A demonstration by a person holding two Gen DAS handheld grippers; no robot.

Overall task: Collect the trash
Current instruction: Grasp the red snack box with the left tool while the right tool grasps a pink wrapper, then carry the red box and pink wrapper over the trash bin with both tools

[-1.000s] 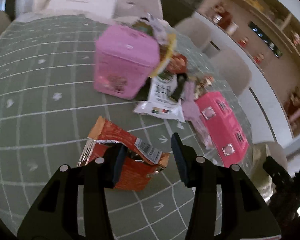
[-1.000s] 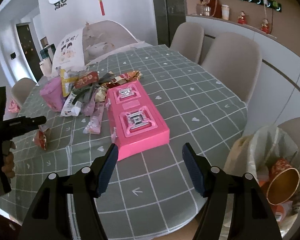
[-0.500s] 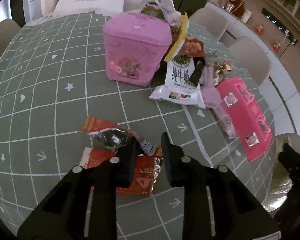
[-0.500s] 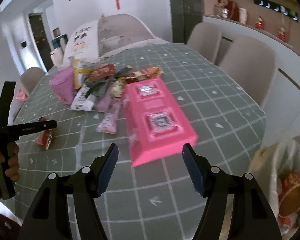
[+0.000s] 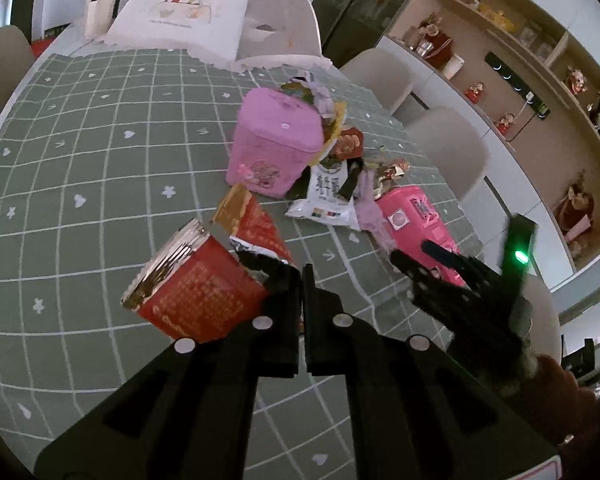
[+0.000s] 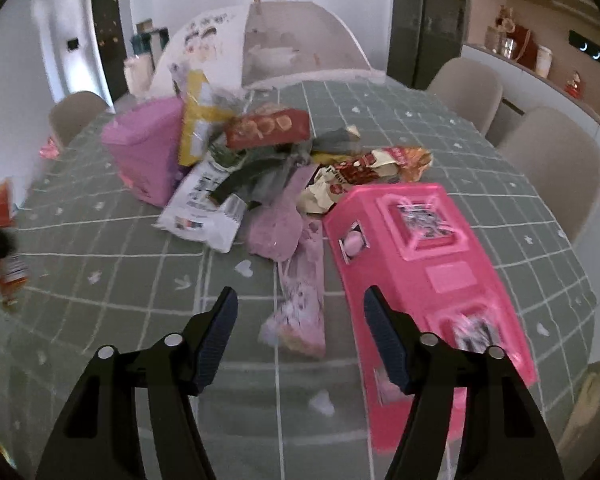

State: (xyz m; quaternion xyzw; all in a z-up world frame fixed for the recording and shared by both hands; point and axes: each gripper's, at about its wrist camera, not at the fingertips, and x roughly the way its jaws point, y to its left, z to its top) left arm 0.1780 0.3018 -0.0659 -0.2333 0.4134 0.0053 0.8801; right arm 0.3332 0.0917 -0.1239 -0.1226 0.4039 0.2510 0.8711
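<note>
My left gripper is shut on a red foil snack wrapper and holds it above the green checked tablecloth. The wrapper also shows at the left edge of the right wrist view. My right gripper is open and empty, hovering over a pale purple wrapper that lies flat on the cloth. Behind it is a heap of wrappers: a white packet, a red one, a yellow one. The right gripper's body shows in the left wrist view.
A pink lidded tin stands beside the heap. A long bright pink box lies right of my right gripper. Beige chairs ring the table. A white food cover sits at the far end. A shelf wall is to the right.
My left gripper closed on the red wrapper and lifted it off the cloth. My right gripper moved forward over the table, toward the purple wrapper and the heap.
</note>
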